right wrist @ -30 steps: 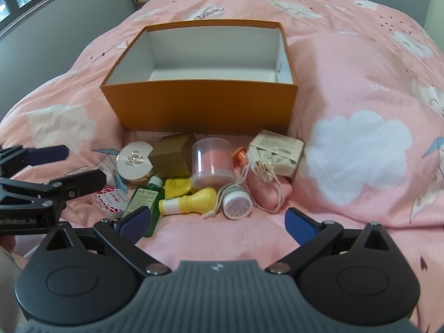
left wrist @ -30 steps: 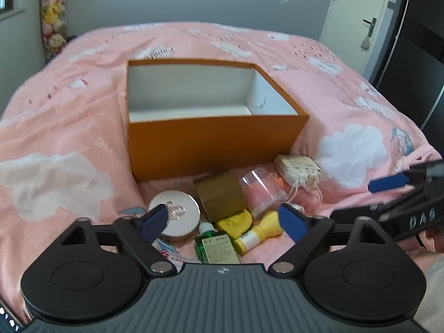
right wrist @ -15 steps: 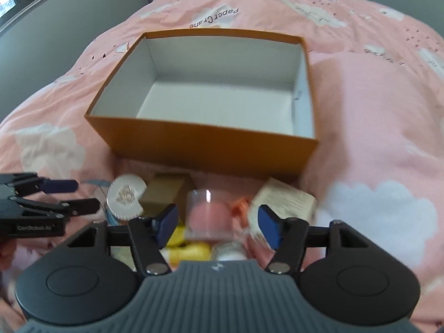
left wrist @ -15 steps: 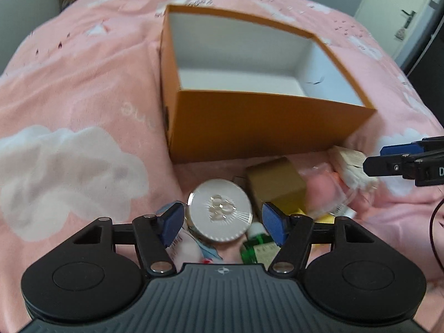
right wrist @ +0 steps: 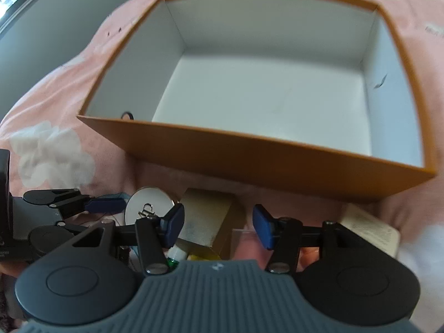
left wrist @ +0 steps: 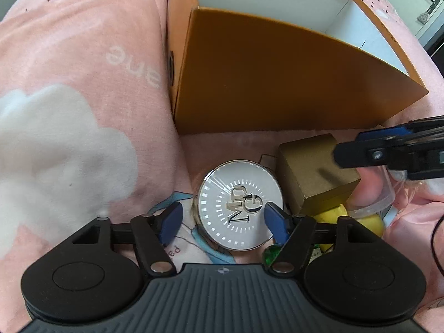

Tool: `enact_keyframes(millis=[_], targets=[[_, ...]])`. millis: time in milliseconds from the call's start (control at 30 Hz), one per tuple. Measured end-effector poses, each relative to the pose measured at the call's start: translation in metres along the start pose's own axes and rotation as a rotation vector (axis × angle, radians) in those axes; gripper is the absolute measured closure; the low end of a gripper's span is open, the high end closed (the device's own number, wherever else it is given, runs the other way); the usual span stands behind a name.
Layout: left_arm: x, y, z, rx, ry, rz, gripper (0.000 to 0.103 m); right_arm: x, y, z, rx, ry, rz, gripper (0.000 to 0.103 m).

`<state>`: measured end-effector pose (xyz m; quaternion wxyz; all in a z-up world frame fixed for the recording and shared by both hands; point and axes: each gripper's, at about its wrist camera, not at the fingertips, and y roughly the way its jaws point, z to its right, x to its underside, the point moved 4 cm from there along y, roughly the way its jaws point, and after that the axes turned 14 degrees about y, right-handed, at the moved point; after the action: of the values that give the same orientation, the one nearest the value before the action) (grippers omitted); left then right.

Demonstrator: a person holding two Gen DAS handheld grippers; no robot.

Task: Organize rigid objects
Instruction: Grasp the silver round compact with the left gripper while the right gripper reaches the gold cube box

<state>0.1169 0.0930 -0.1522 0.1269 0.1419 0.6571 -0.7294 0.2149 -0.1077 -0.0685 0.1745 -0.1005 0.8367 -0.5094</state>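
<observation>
Round silver case (left wrist: 241,204) flat on the pink bedspread (left wrist: 69,88), lid up, just in front of the orange box (left wrist: 277,83). Bracketed by the left gripper (left wrist: 223,219), blue pads spread to either side of the rim, the right pad (left wrist: 273,219) at or over its edge, the left pad a little apart from it; parted, not yet clamped on anything. Approached from the near side, probably because a low flat disc offers only its rim to pinch.

Just right of it, a small gold carton (left wrist: 316,172), close to the case. Straddled by the right gripper (right wrist: 217,226), pads wide apart and level with the carton's (right wrist: 206,220) top, likewise unclenched; contact with the sides cannot be judged. Likely taken across its flat faces for a square hold.

Beside the carton, partly hidden: a clear jar (left wrist: 380,191) with pink contents, something yellow (left wrist: 360,222), a green bottle (left wrist: 270,258), and a tan cloth pouch (right wrist: 371,229) further right.

Orange box open-topped, white inside (right wrist: 263,91), nothing in it, set immediately behind the cluster, presumably so each item needs only a short lift over the front wall. Sorting apparently at its very start, both tools poised for a first pick.
</observation>
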Motion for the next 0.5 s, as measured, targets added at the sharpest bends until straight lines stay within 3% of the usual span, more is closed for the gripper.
enact_keyframes(millis=[333,433,500], targets=[[-0.001,0.018,-0.004,0.099,-0.046,0.002,0.018,-0.009,0.044,0.002,-0.058,0.061,-0.123,0.045],[0.000,0.012,-0.010,0.108,-0.075,0.023,0.026,-0.008,0.055,0.006,-0.078,0.102,-0.140,0.034],[0.002,0.002,-0.014,0.112,-0.103,0.044,0.038,-0.006,0.061,0.008,-0.088,0.129,-0.152,0.030]])
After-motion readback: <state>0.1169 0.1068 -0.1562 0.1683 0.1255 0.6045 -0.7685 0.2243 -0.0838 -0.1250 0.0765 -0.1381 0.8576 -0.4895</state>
